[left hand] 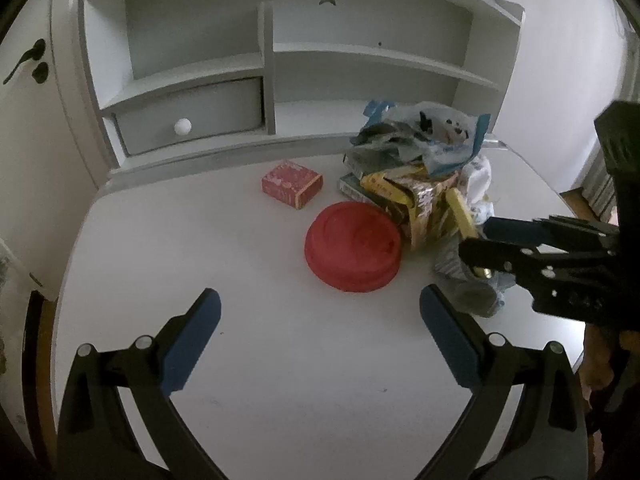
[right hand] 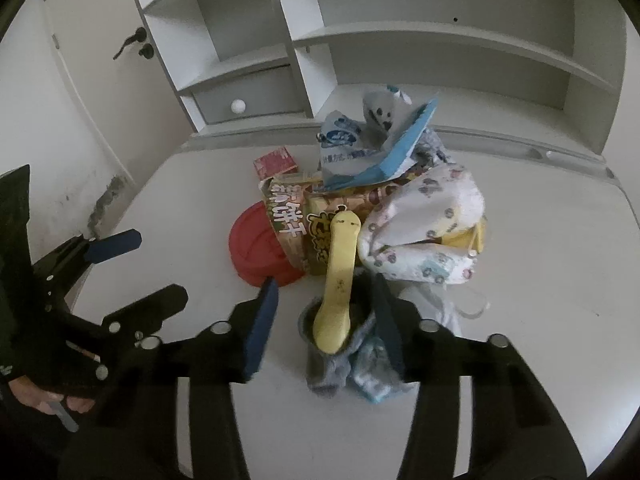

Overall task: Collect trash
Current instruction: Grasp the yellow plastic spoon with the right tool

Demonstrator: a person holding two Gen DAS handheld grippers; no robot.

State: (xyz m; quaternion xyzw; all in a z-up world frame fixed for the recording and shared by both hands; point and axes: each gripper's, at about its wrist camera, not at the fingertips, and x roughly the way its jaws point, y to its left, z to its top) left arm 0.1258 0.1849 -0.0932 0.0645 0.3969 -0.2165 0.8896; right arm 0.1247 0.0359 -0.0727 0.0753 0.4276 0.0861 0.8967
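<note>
A white desk (left hand: pixel 248 360) with a shelf unit (left hand: pixel 272 60) at its back, one drawer (left hand: pixel 192 116) in it, carries everything else. The heap of trash (left hand: pixel 416 176) lies toward the desk's right rear: a blue and white plastic bag (right hand: pixel 372 152) on top, flattened yellow snack boxes (right hand: pixel 304 216) under it, and a white patterned cloth (right hand: pixel 428 220) slumped against their right side. A red round lid (left hand: pixel 354 246) lies flat on the desk, touching the near left edge of the boxes. A small red box (left hand: pixel 292 183) sits alone just behind the lid, apart from the heap. A yellow spoon-shaped piece (right hand: pixel 338 292) leans from the boxes down into a crumpled grey wrapper (right hand: pixel 328 344) at the near edge of the heap. The right gripper (right hand: pixel 328 308) is down at that wrapper, its blue pads either side of the yellow piece and not closed on it; the right pad seems to touch the wrapper's edge. The left gripper (left hand: pixel 320 312) hovers over bare desk in front of the lid, spread wide, holding nothing.
</note>
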